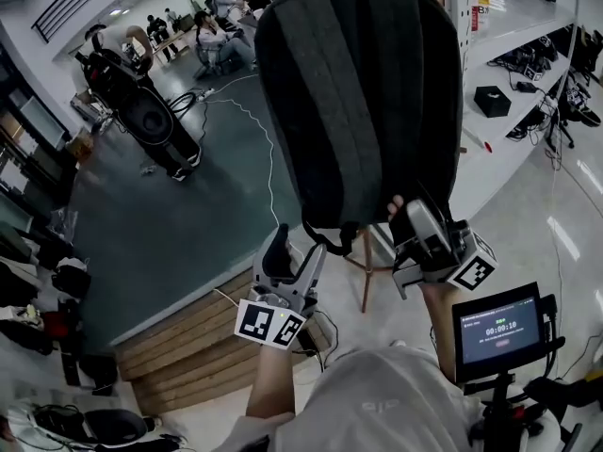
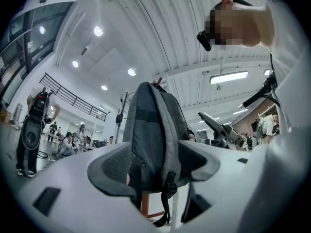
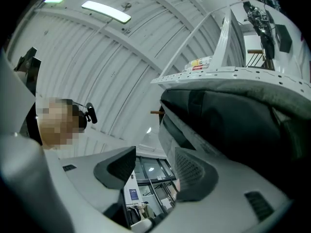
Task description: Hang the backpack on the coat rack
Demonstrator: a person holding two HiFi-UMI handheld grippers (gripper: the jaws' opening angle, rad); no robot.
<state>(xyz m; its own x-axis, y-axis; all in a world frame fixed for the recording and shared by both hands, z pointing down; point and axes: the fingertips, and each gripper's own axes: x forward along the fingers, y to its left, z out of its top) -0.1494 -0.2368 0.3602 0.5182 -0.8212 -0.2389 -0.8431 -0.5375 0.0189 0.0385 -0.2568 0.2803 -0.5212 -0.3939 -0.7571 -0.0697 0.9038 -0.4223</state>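
Observation:
A dark grey backpack [image 1: 358,102] hangs upright, filling the top middle of the head view, its strap ends dangling at the bottom. Under it shows the wooden pole of the coat rack [image 1: 366,271]. My left gripper [image 1: 297,248] points up just below the backpack's lower left edge, jaws open. In the left gripper view the backpack [image 2: 153,140] stands beyond the open left gripper [image 2: 153,161], untouched by the pads. My right gripper [image 1: 419,217] is at the bag's lower right corner. In the right gripper view the backpack [image 3: 233,115] lies against the outside of one jaw, and the right gripper [image 3: 155,166] is open with nothing inside.
White shelves [image 1: 513,26] with devices stand close on the right. A monitor on a stand [image 1: 499,328] is at the lower right. A wooden step [image 1: 188,337] lies below, a speaker on a stand [image 1: 146,116] at the left, seated people [image 1: 212,36] at the back.

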